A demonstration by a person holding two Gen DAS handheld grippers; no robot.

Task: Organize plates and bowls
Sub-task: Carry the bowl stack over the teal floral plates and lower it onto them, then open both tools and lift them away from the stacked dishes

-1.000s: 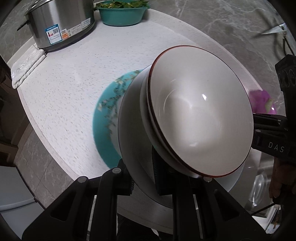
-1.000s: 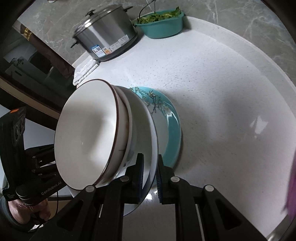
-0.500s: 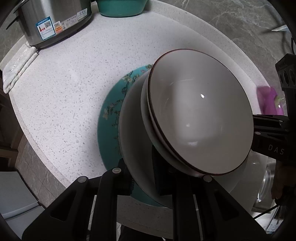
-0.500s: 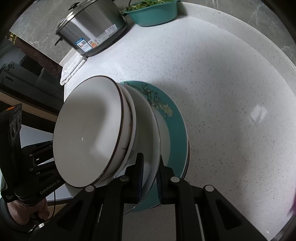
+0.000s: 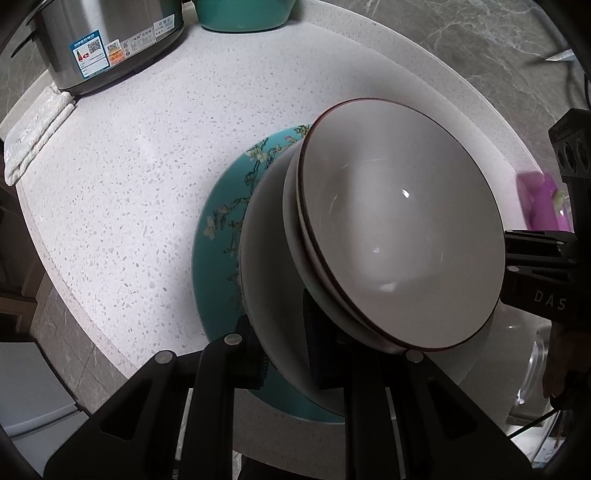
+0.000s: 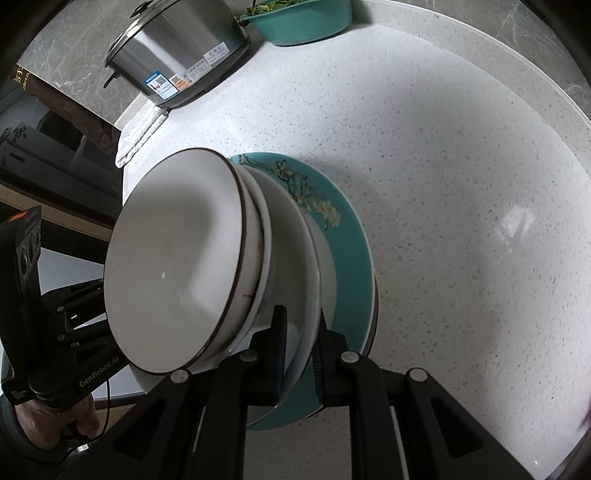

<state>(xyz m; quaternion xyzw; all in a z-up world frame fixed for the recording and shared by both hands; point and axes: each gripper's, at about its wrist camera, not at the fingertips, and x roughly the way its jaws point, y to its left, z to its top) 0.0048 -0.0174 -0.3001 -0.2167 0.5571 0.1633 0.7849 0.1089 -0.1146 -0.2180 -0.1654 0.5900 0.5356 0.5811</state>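
1. The left tool [image 5: 284, 347] is clamped on the near left rim of a white plate [image 5: 266, 266], one finger [image 5: 251, 354] under the rim and the other on top of it.
2. The right tool [image 6: 299, 354] is clamped on the opposite rim of the same white plate [image 6: 295, 258], its two fingers [image 6: 277, 350] pressed close with the thin edge between them.
3. Two nested white bowls [image 5: 399, 236] with dark brown rims sit in the white plate, and they fill the middle of the left tool's view, just beyond its fingers.
4. In the right tool's view the bowls [image 6: 173, 258] lie to the left of the fingers, with the top bowl's rim above the lower one.
5. A teal plate [image 5: 218, 251] with a pale flowering-branch pattern lies directly under the white plate on the speckled white bench [image 5: 147, 166]; I cannot tell whether the two plates touch.
6. The teal plate [image 6: 351, 258] shows as a crescent to the right of the white plate, near the bench's near edge.
7. At the far left of the bench stands a steel pot [image 5: 110, 44], with a folded white cloth [image 5: 33, 136] beside it and a teal basin [image 5: 243, 14] to its right, all well apart from the stack.
8. A hand [image 6: 59, 417] grips the left tool's handle at the lower left of the right view.
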